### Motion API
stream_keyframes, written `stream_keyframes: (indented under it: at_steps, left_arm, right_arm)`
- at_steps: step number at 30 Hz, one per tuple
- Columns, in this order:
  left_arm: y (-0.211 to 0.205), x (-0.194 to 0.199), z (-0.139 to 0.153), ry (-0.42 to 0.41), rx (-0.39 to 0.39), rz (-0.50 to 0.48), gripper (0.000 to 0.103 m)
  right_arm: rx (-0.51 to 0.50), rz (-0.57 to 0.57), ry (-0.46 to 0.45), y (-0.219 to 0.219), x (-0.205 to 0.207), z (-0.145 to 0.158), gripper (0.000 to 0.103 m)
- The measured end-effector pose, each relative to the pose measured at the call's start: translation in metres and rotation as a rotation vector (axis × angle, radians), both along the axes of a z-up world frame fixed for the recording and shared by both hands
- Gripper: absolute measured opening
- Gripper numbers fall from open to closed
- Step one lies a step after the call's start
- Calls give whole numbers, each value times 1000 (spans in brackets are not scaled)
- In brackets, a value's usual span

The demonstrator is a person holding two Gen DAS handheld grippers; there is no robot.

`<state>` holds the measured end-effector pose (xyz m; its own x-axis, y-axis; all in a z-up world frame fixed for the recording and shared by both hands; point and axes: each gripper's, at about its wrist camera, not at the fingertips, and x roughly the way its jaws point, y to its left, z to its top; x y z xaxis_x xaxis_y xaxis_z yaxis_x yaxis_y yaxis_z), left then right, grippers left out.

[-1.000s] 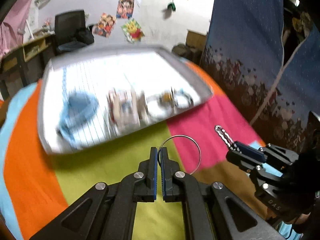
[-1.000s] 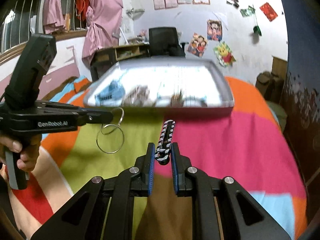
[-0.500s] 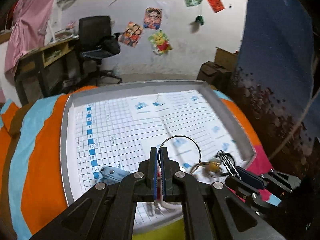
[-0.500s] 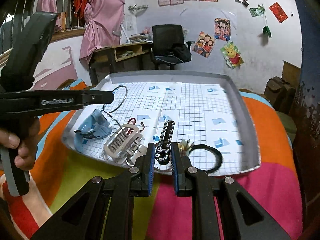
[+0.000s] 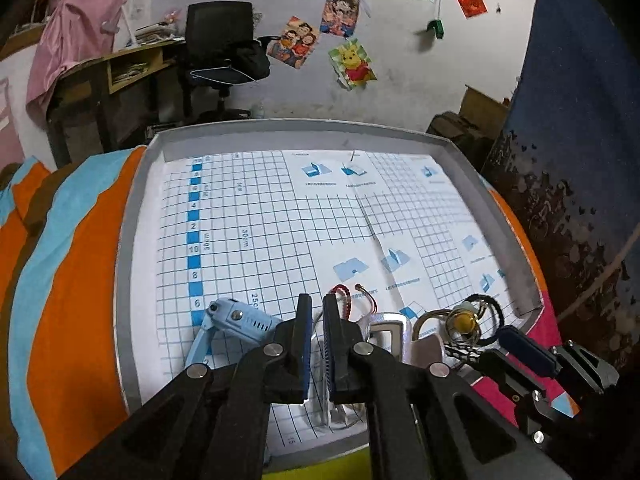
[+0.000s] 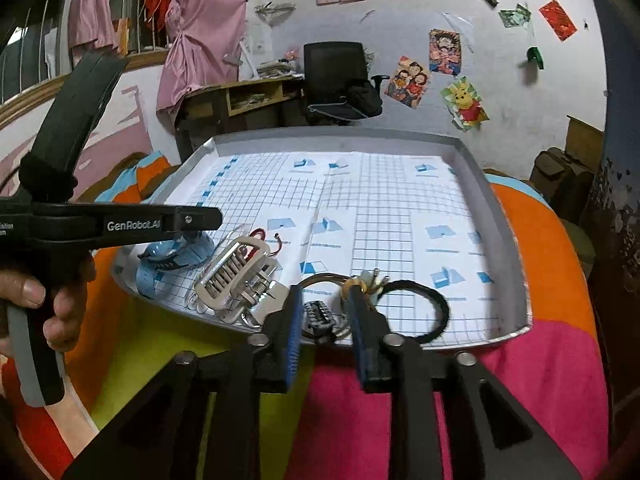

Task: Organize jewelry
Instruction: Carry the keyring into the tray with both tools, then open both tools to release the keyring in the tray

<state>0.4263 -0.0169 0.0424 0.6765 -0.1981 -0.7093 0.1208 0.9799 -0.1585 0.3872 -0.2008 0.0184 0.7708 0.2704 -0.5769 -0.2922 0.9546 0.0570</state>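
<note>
Well along, judging by the layout: everything in sight gathered inside the grey-rimmed tray [image 5: 132, 240] on the bed [image 5: 68, 280], nothing seen loose on the striped cover. Crowded along the tray's near edge, though, with the far half of the grid-printed lining bare. Probably left to do: spreading or sorting the cluster.

Holding nothing with the right hand-held gripper [image 6: 325, 296]: jaws wide apart, straddling the black-and-white braided bracelet [image 6: 318, 317], which lies flat on the near rim. Narrowly parted on the left hand-held gripper [image 5: 317, 304], grid paper visible through the gap; beneath it a thin wire hoop [image 5: 348, 422], seemingly resting on the lining, not pinched.

Materials, from the near left corner rightwards:
- pale blue plastic piece [image 5: 240, 320], smooth and hinged
- chunky silver clip [image 6: 234, 274], shiny, toothed like a comb, sprung
- red cord [image 5: 347, 300], twisted, soft
- braided bracelet, woven, stubby and stiff-looking
- yellow bead charm [image 5: 464, 322], glossy, round, caught among metal rings
- black hair tie [image 6: 438, 304], matte, elastic, a floppy loop

Likely to tangle: rings, charm and hair tie, all touching.
</note>
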Motion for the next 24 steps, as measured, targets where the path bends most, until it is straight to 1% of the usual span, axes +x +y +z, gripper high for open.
stream_keyframes:
  at_steps: [1,2,3,4,5,6,7,8,10,13,15,16,18,19,20,21,23,24]
  left_arm:
    - [1,-3,2,-8,-11,4,11]
    - [3,-9,5,-20,-25,8,20]
    - [4,-13,7,-32,-39,9,31]
    - [5,-22,11,-54,-56,17,38]
    - [6,-30,15,-79,-67,24,52]
    - [7,-38,19,-105,-78,30,62]
    - [9,-45,22,-130,-90,34,64]
    - [10,-55,27,-155,-105,36,66]
    - [12,-67,32,-166,-119,36,67]
    - [16,-91,40,-191,-130,39,76]
    - [18,-115,47,-235,-133,38,85]
    - [19,-123,49,-248,-133,37,87]
    - [21,-146,55,-277,-135,40,92]
    - [22,-155,57,-287,-138,43,93]
    - [23,-167,59,-302,-143,51,96]
    - [24,-177,60,-314,-144,59,99]
    - [29,-202,63,-347,-149,79,102]
    - [30,-212,63,-357,-151,84,103]
  right_arm:
    - [5,-7,-10,-3,-4,3,31]
    - [8,-13,-20,-5,-7,7,33]
    - [11,-19,-29,-8,-11,11,33]
    - [17,-25,-39,-11,-15,15,33]
    - [22,-29,-47,-14,-19,19,33]
    - [27,-35,-57,-17,-23,23,33]
    - [34,-42,-70,-20,-29,29,35]
    - [39,-48,-80,-22,-32,33,39]
    - [50,-61,-108,-30,-44,44,42]
    - [61,-68,-142,-36,-64,59,44]
    - [73,-72,-171,-40,-80,69,51]
    - [79,-72,-183,-43,-88,73,55]
    - [88,-69,-205,-46,-105,81,57]
    - [91,-66,-218,-47,-114,85,60]
    - [96,-66,-233,-48,-125,90,65]
    - [100,-67,-244,-50,-132,93,67]
    - [115,-62,-266,-53,-153,100,72]
    - [119,-61,-272,-54,-160,102,73]
